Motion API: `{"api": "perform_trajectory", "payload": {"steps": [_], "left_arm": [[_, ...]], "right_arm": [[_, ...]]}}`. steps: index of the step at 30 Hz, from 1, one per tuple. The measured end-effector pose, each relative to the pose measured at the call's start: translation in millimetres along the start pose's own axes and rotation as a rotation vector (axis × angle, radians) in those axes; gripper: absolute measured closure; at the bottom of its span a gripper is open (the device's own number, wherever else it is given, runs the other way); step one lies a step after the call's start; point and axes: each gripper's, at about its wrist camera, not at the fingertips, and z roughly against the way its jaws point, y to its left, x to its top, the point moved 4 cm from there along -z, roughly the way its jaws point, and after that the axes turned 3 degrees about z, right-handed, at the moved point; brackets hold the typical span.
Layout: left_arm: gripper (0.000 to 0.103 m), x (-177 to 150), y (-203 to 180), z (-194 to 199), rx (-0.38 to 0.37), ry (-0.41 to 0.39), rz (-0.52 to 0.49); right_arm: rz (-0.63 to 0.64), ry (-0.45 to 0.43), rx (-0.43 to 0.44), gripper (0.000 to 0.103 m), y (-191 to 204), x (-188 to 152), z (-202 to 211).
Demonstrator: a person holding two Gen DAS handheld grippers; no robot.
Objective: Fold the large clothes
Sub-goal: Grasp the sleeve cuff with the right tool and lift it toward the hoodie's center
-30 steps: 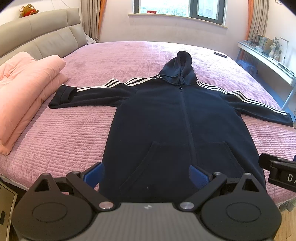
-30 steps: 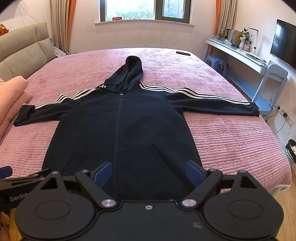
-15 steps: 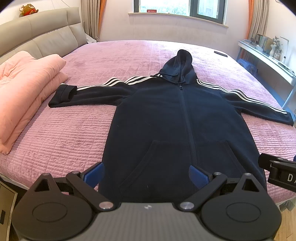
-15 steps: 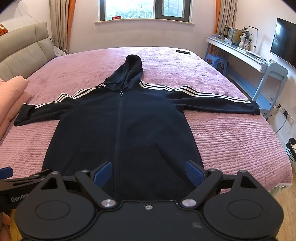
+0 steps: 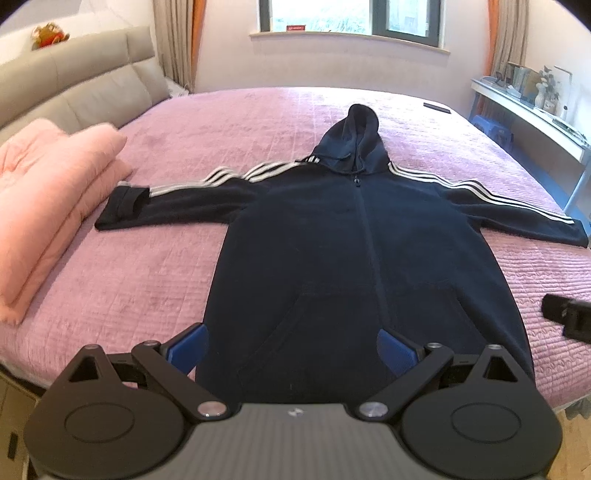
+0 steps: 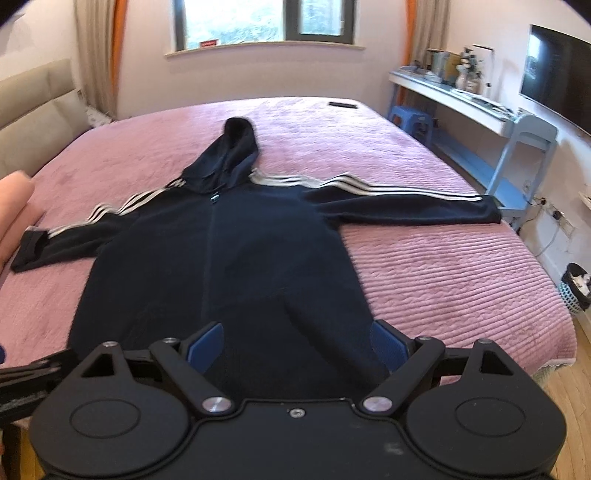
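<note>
Bare purple bedspread (image 5: 155, 266) open on both sides of spread navy hoodie (image 5: 354, 258). Left flank narrowed by folded pink duvet (image 5: 48, 192), near left cuff. Right bed edge bordered by blue-legged desk (image 6: 517, 147). Far bedspread open except small dark remote (image 6: 343, 104).

Hoodie (image 5: 354, 258) flat on bed (image 5: 155, 280), hood toward window (image 5: 351, 16), sleeves spread left and right. Folded blanket (image 5: 48, 192) left of it; shelf (image 6: 461, 103) right of bed.

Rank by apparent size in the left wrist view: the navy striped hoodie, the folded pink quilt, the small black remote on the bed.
1. Navy striped hoodie
2. Folded pink quilt, partly cut off at the frame's edge
3. Small black remote, also farthest from the camera
</note>
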Motion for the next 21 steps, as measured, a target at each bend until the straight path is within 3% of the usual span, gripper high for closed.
{"api": "perform_trajectory", "payload": {"steps": [6,11,16,21], "left_arm": [[0.004,40,-37,-40,-0.006,-0.022,-0.052],[0.004,92,-90,-114,-0.038,-0.036,-0.087],[0.005,141,-134,-178,-0.084,-0.103,-0.083],[0.005,183,-173,-227,-0.08,-0.038,-0.107]], "right_arm": [[-0.073,-0.007,-0.06,0.001,-54,31,-55],[-0.124,-0.006,-0.128,0.001,-103,66,-137],[-0.264,-0.039,-0.174,0.001,-169,105,-220],[-0.379,-0.019,-0.167,0.001,-240,131,-280]]}}
